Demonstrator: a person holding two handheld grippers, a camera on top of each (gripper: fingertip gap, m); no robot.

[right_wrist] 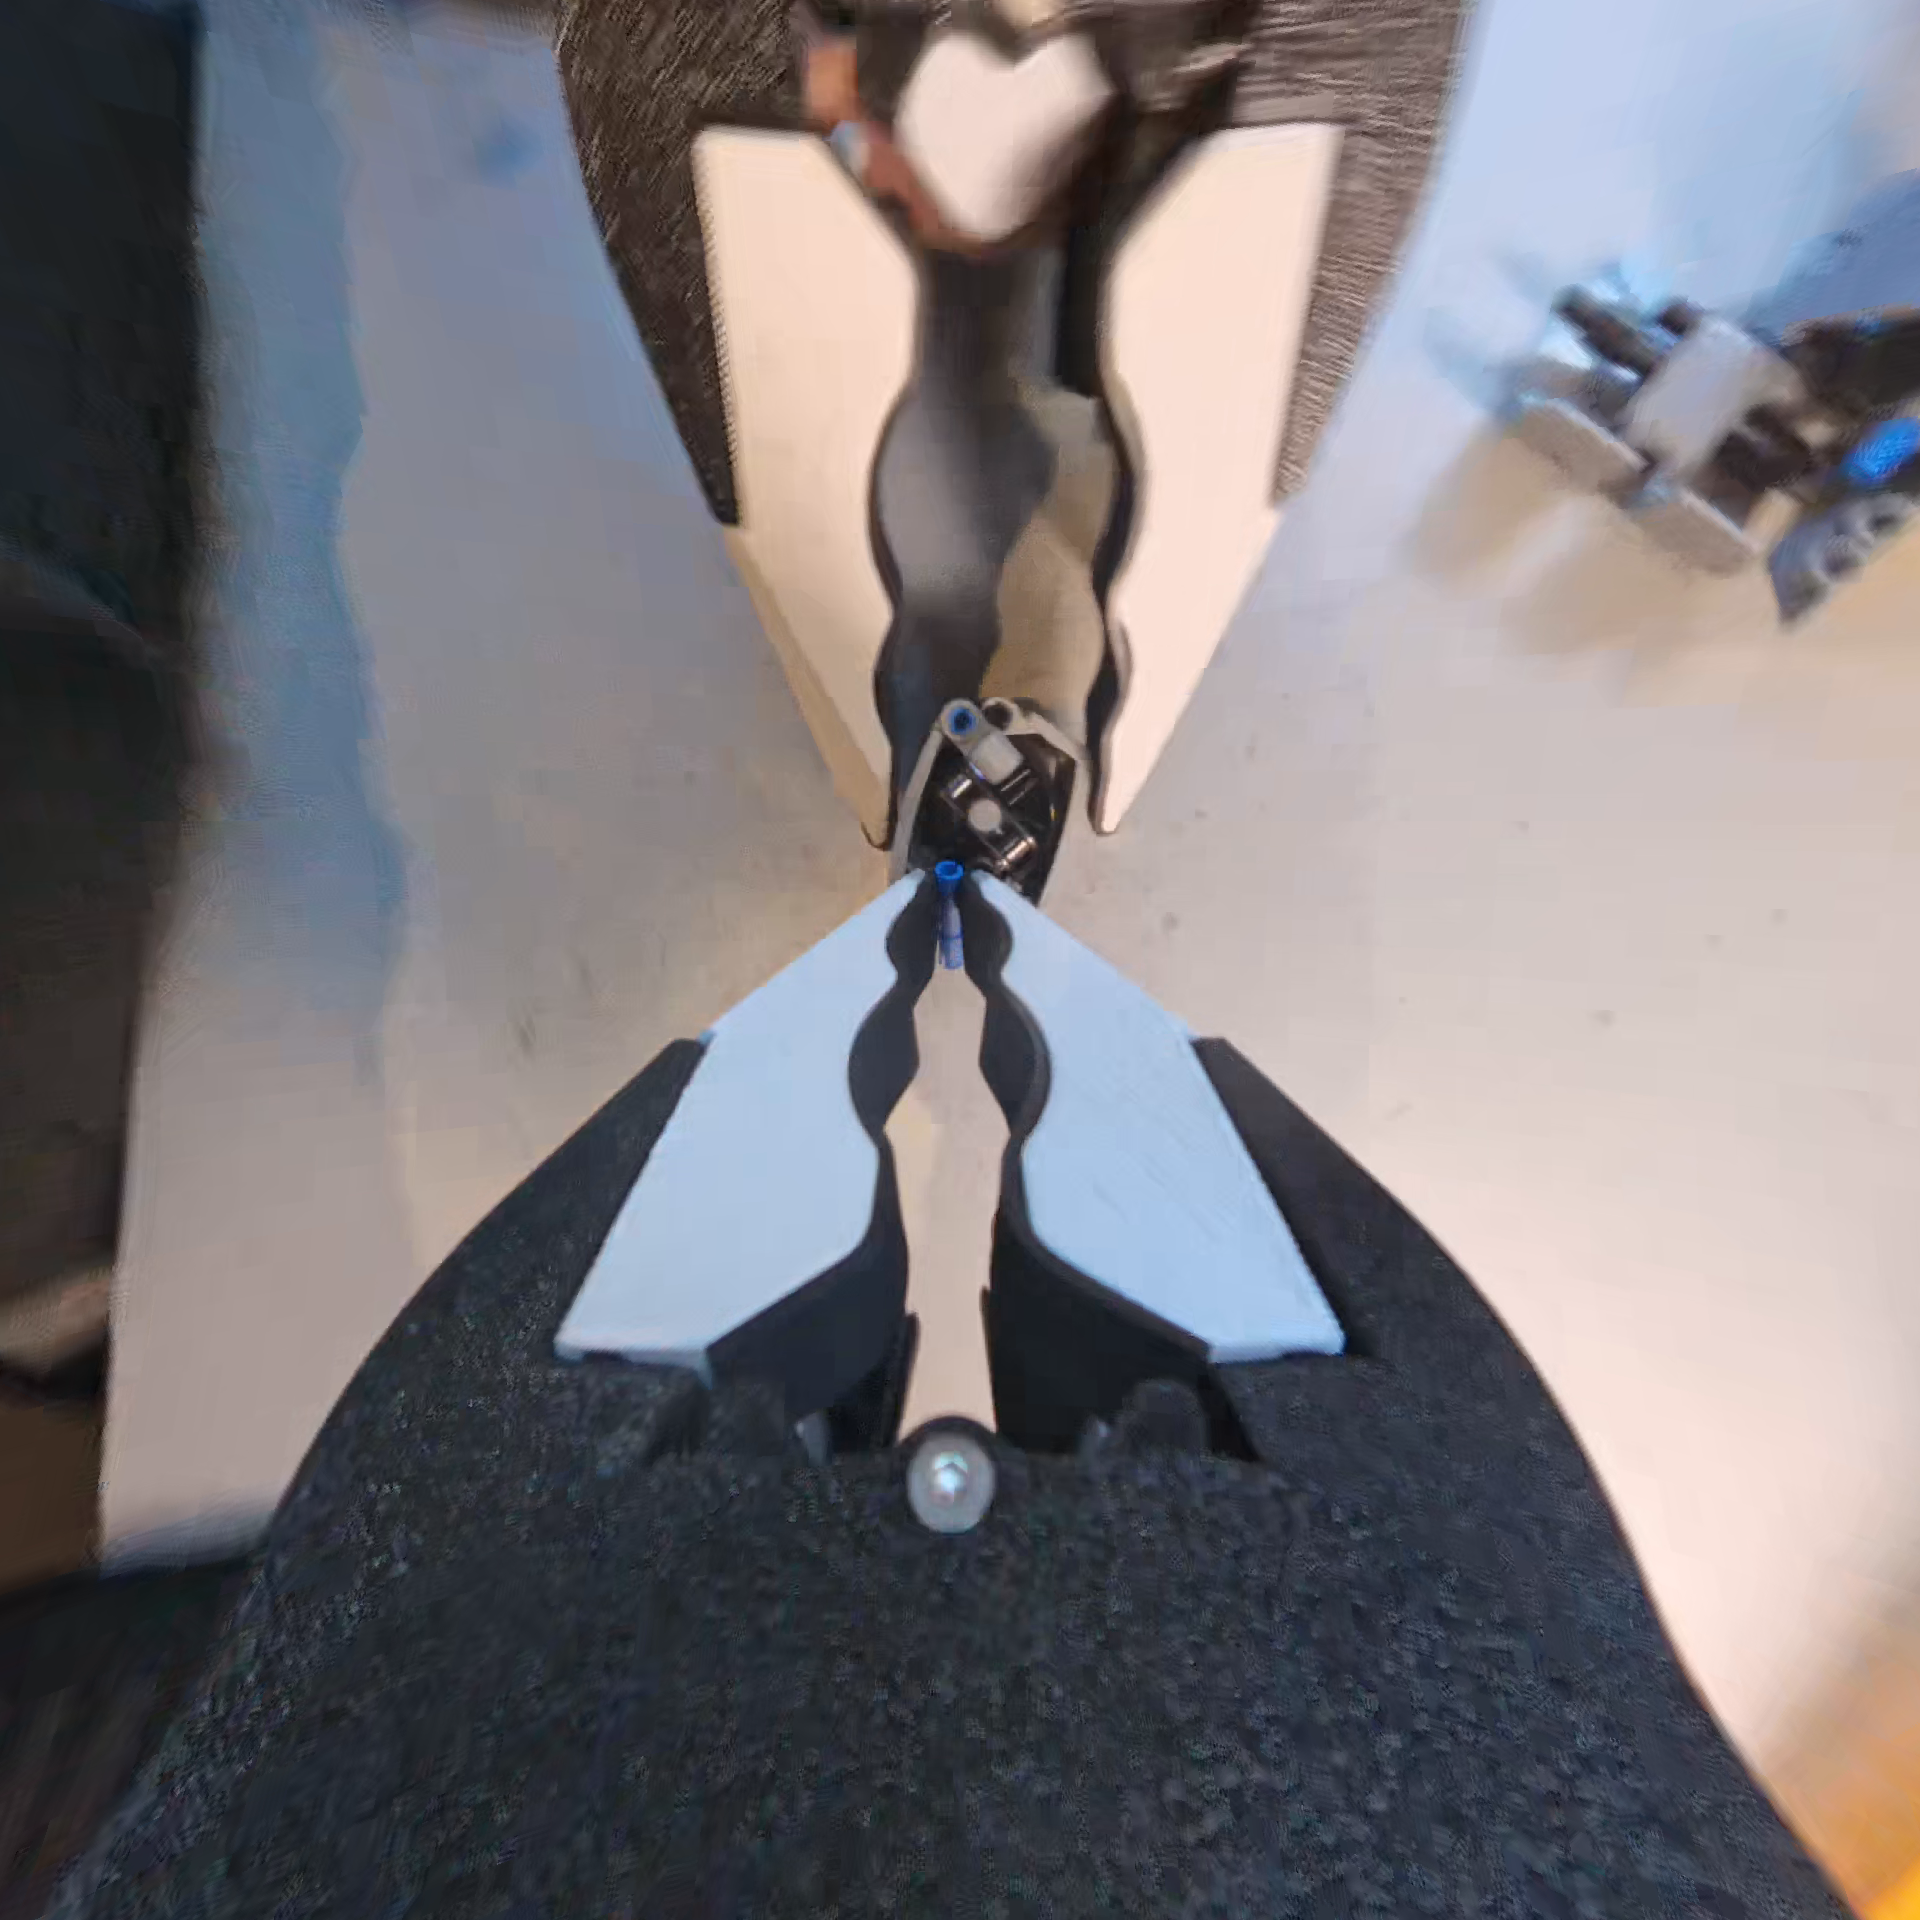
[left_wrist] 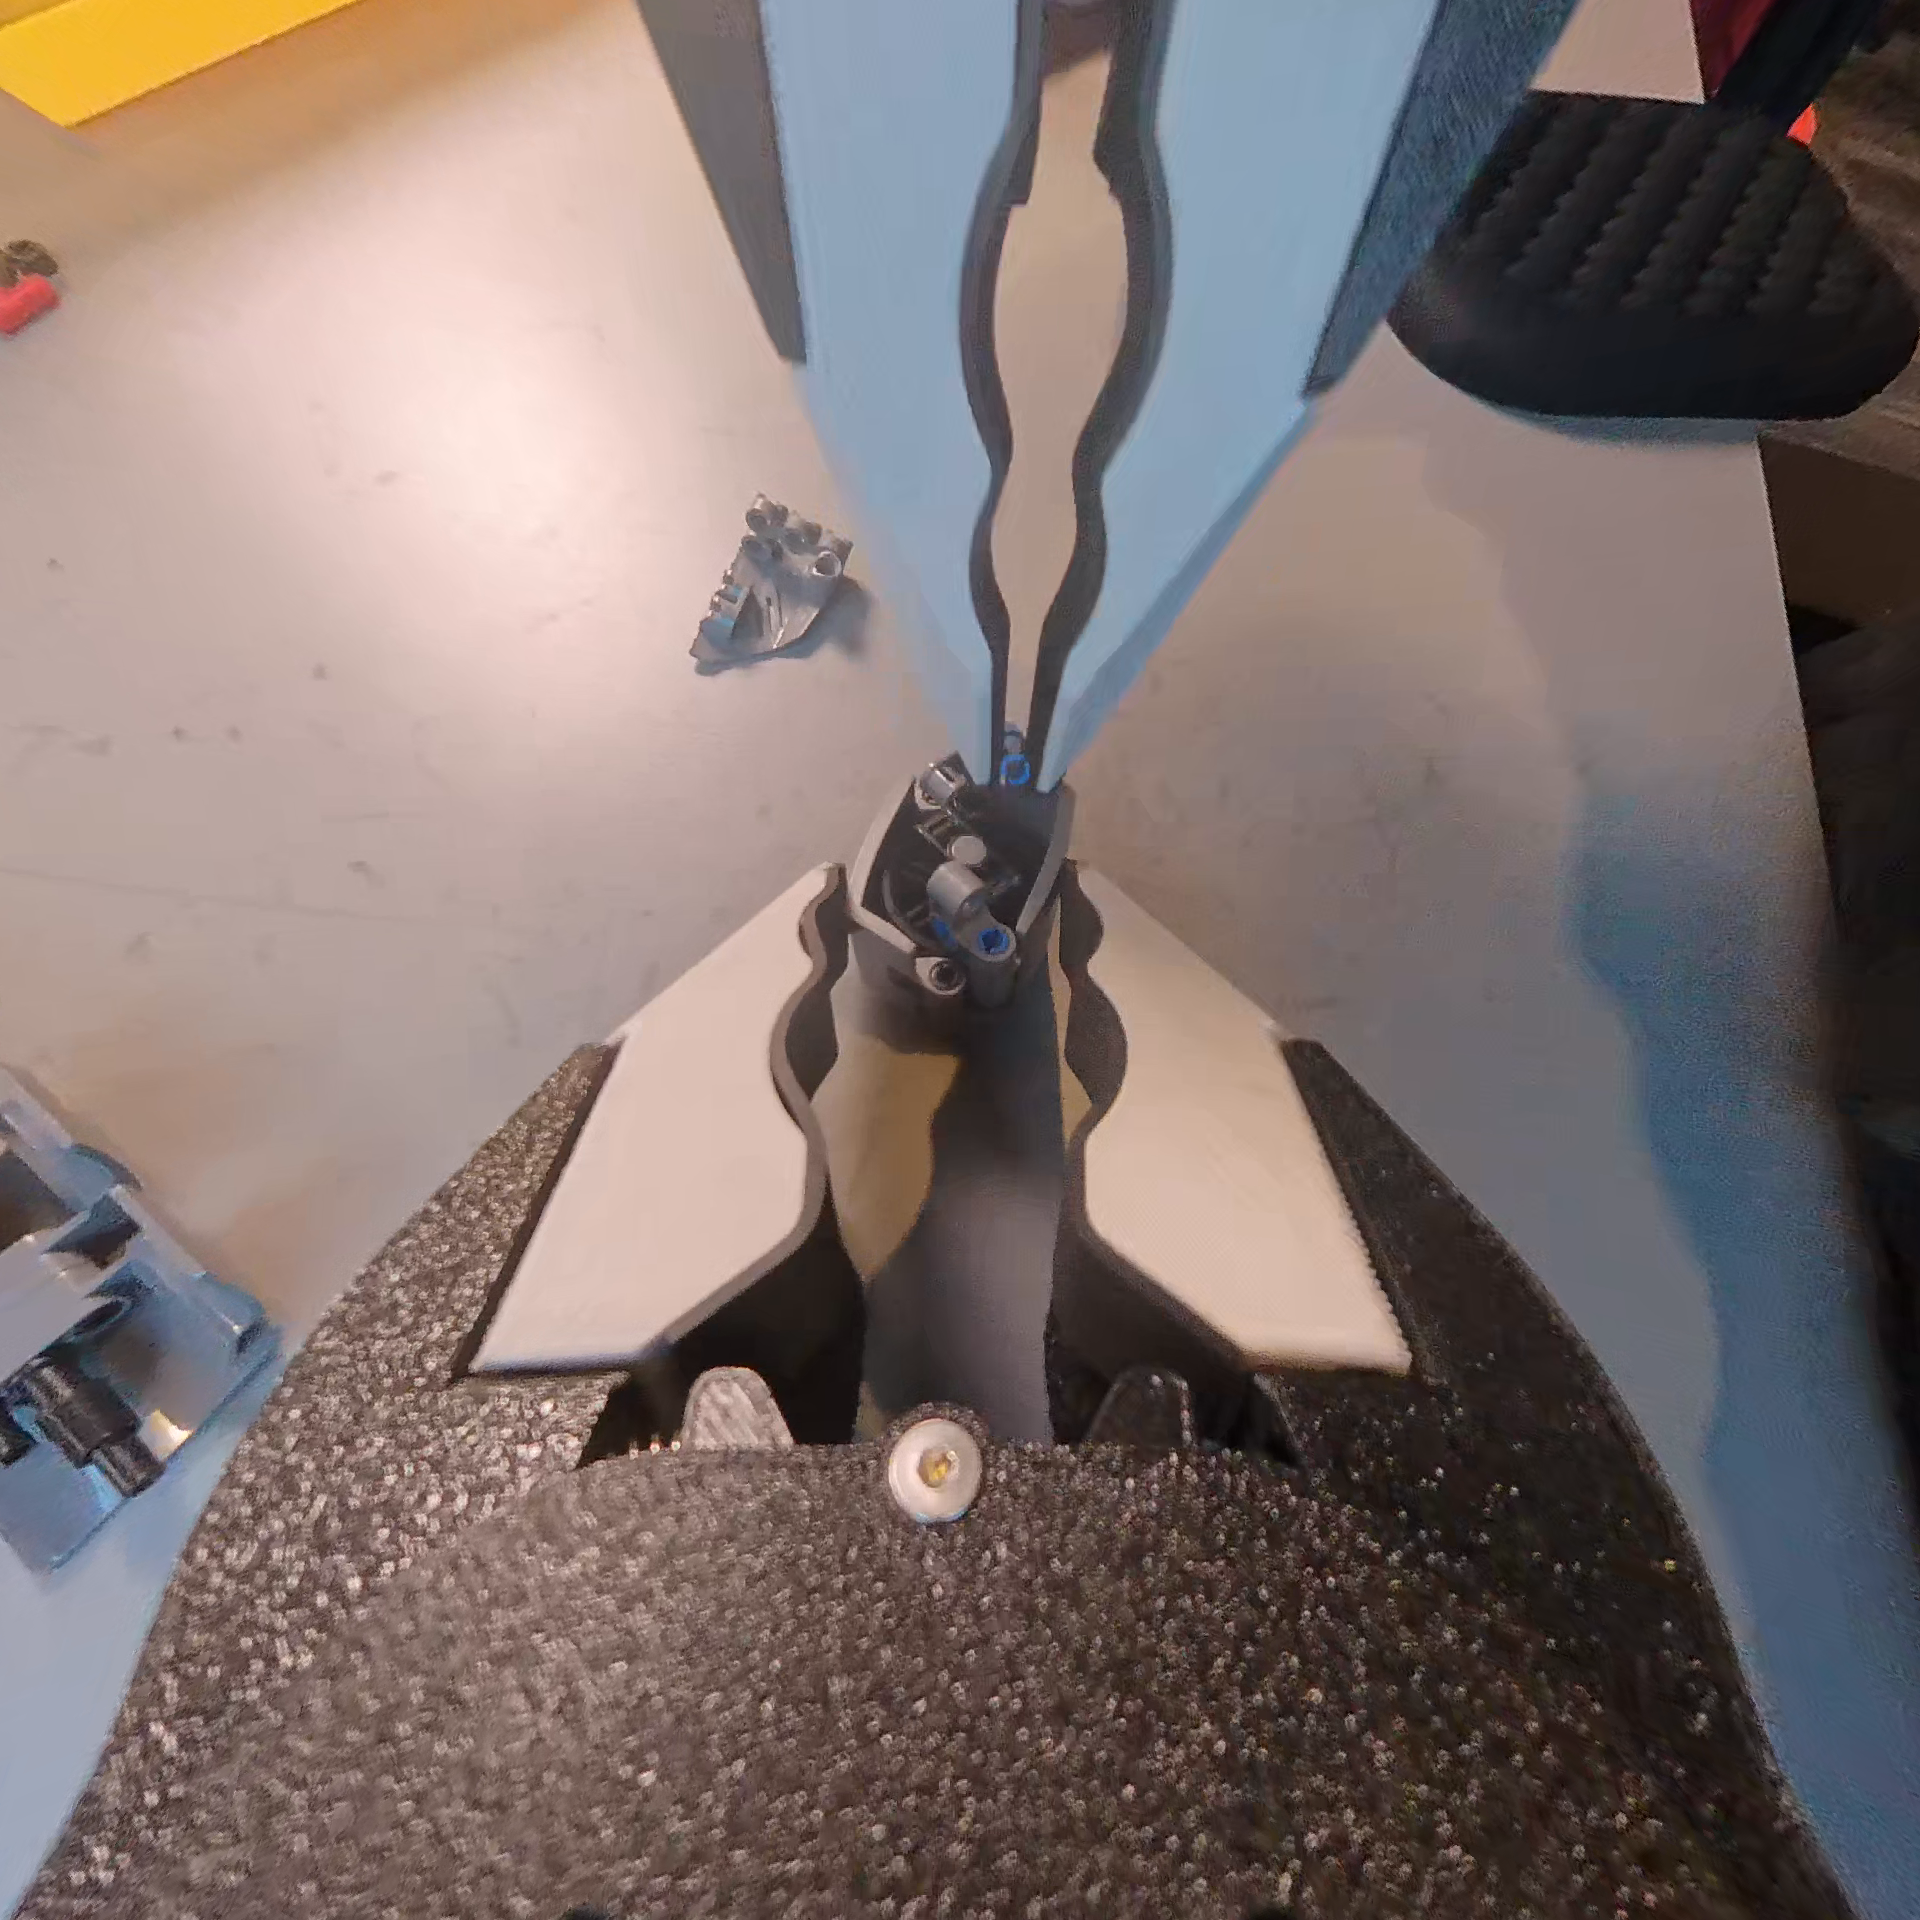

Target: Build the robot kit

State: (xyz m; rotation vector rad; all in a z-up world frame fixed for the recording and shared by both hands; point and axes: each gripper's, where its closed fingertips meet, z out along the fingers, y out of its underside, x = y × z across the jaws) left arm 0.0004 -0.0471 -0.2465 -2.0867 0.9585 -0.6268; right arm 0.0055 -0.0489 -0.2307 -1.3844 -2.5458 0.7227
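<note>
My left gripper [left_wrist: 961, 883] is shut on a small grey and black toy-brick assembly [left_wrist: 961, 883] with blue pins, held above the pale table. My right gripper [right_wrist: 945, 888] is shut on a small blue pin [right_wrist: 948, 914] and holds its tip against the far end of that assembly [right_wrist: 987, 800]. In the left wrist view the right gripper [left_wrist: 1013, 764] comes down from the top, tips touching the assembly. In the right wrist view the left gripper [right_wrist: 987, 821] comes from the top, with a person's hand behind it, blurred.
A loose grey toy-brick piece [left_wrist: 774, 592] lies on the table [left_wrist: 416, 831] at left. A larger grey brick build [left_wrist: 83, 1340] stands at the left edge; it also shows in the right wrist view [right_wrist: 1745, 436]. A black chair seat [left_wrist: 1662, 260] is beyond the table's right edge. A yellow thing [left_wrist: 135, 42] sits top left. Left and right tips are no more than a few centimetres apart.
</note>
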